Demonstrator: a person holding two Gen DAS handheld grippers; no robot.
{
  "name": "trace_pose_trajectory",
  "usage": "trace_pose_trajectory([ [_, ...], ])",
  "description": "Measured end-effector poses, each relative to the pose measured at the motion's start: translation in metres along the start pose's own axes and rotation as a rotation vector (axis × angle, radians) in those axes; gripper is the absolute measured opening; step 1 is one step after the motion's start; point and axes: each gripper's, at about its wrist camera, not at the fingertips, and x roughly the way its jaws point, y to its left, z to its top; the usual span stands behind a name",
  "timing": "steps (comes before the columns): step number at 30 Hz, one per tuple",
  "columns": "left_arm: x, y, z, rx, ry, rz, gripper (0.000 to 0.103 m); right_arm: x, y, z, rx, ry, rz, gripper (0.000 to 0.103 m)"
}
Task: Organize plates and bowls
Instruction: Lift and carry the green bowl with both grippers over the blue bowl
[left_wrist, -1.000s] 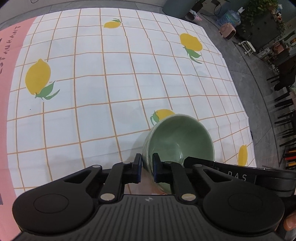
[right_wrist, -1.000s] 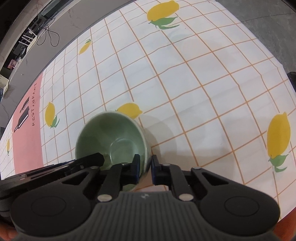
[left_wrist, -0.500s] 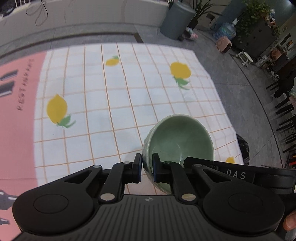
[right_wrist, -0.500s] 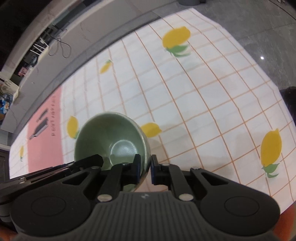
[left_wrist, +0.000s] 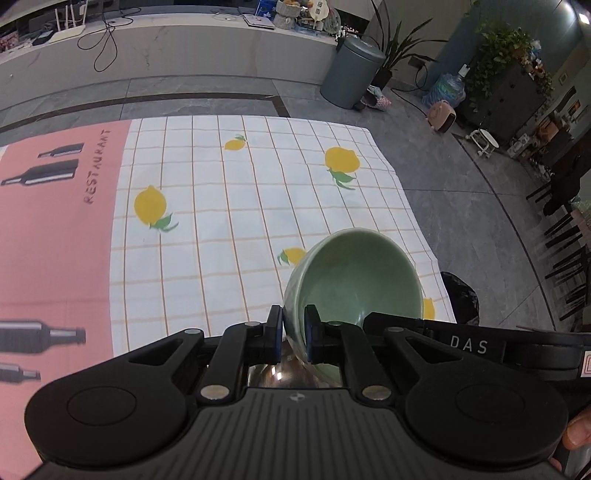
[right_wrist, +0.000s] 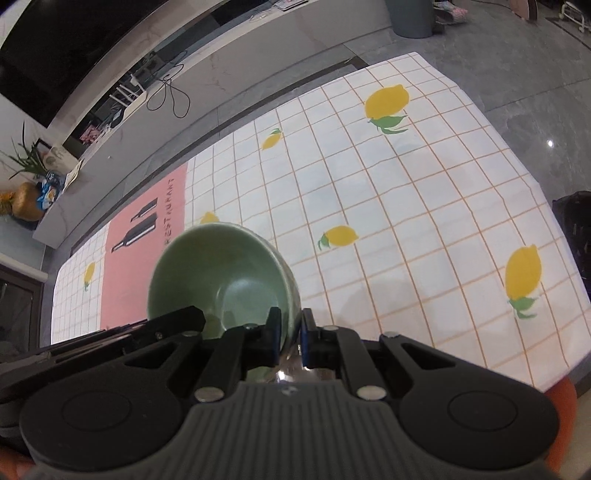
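Observation:
A pale green ceramic bowl (left_wrist: 354, 273) is held high above the table, empty and tilted. My left gripper (left_wrist: 293, 334) is shut on its near-left rim. My right gripper (right_wrist: 290, 334) is shut on the opposite rim of the same bowl (right_wrist: 218, 273). The right gripper's black body shows at the bowl's right side in the left wrist view. No plates or other bowls are in view.
Below lies a table (left_wrist: 221, 221) with a white checked lemon cloth and a pink "RESTAURANT" panel (left_wrist: 55, 221) at the left. A grey bin (left_wrist: 351, 72), potted plants and a long counter (left_wrist: 166, 48) stand beyond. Dark chairs (left_wrist: 565, 236) stand at the right.
Both grippers have risen well above the table with the bowl held between them. The tablecloth has shrunk in view and the floor and counter have come into sight.

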Motion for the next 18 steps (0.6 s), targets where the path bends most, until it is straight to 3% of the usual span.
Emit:
trace_pose_trajectory([
  [9,0.000,0.000,-0.039,-0.022,0.040,-0.006,0.013,-0.010,-0.010,-0.038,-0.002,0.014,-0.001,0.007],
  [18,0.013,0.013,-0.059,-0.087,0.112,-0.039,0.014,0.003,-0.021,-0.055,0.010,0.051,-0.021,0.006],
])
